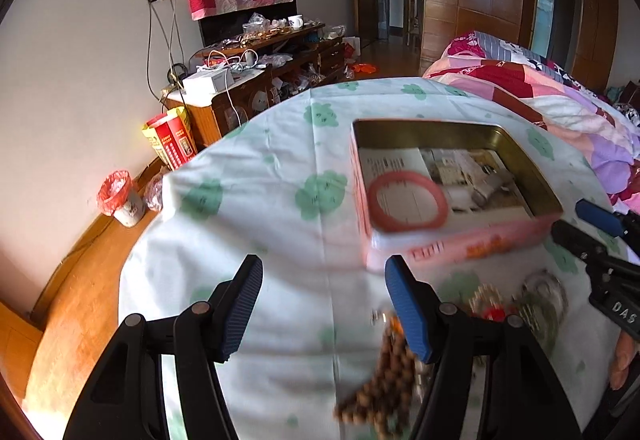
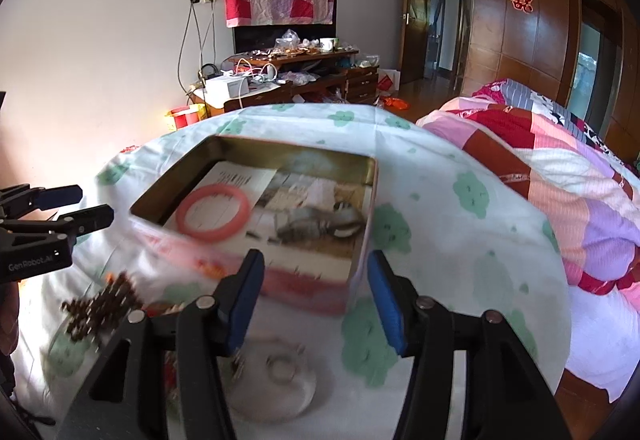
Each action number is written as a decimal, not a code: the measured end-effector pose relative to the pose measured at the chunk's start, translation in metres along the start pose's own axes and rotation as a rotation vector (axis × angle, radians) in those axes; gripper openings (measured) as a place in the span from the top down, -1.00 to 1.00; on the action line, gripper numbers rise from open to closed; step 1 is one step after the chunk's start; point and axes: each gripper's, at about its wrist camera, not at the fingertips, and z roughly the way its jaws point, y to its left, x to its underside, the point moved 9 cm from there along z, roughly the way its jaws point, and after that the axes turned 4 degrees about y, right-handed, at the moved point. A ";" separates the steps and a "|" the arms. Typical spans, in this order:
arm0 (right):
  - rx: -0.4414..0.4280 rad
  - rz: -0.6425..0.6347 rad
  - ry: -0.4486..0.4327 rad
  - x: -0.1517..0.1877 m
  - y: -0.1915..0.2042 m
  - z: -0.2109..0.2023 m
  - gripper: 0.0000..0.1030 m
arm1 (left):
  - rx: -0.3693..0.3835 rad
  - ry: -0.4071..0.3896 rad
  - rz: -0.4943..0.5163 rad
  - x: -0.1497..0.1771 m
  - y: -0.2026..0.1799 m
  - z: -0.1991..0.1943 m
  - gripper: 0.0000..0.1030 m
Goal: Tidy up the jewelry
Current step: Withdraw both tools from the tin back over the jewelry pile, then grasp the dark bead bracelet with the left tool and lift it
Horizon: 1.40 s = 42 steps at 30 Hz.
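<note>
A tabletop (image 1: 280, 168) under a pale cloth with green flowers carries an open pink tin (image 1: 460, 240), a brown bead string (image 1: 384, 388) and blurred jewelry (image 2: 276, 380) — all just beside the tin.

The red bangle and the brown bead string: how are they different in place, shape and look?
The red bangle lies inside the open tin, on printed paper; the brown bead string lies outside the tin, on the flowered cloth. The bangle is one smooth, plain ring, while the bead string is made of many small dark beads bunched in a heap. Both are jewelry, and neither is held by a hand-held gripper.
</note>
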 end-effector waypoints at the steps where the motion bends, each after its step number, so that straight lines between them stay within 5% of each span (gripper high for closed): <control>1: -0.005 0.001 0.006 0.005 0.003 -0.002 -0.10 | 0.005 -0.001 0.001 0.006 -0.001 -0.004 -0.25; 19: -0.023 -0.009 0.036 0.051 0.029 -0.017 -0.10 | 0.043 -0.004 0.072 0.052 -0.038 -0.014 -0.25; 29: -0.020 -0.045 0.043 0.061 0.041 -0.013 -0.10 | 0.076 0.002 0.083 0.057 -0.044 -0.007 0.50; 31: -0.018 -0.051 0.044 0.062 0.043 -0.012 -0.10 | 0.089 -0.003 0.087 0.057 -0.046 -0.009 0.80; 42: -0.021 -0.021 0.025 0.060 0.040 -0.014 -0.10 | 0.124 -0.085 0.046 0.038 -0.036 -0.040 0.85</control>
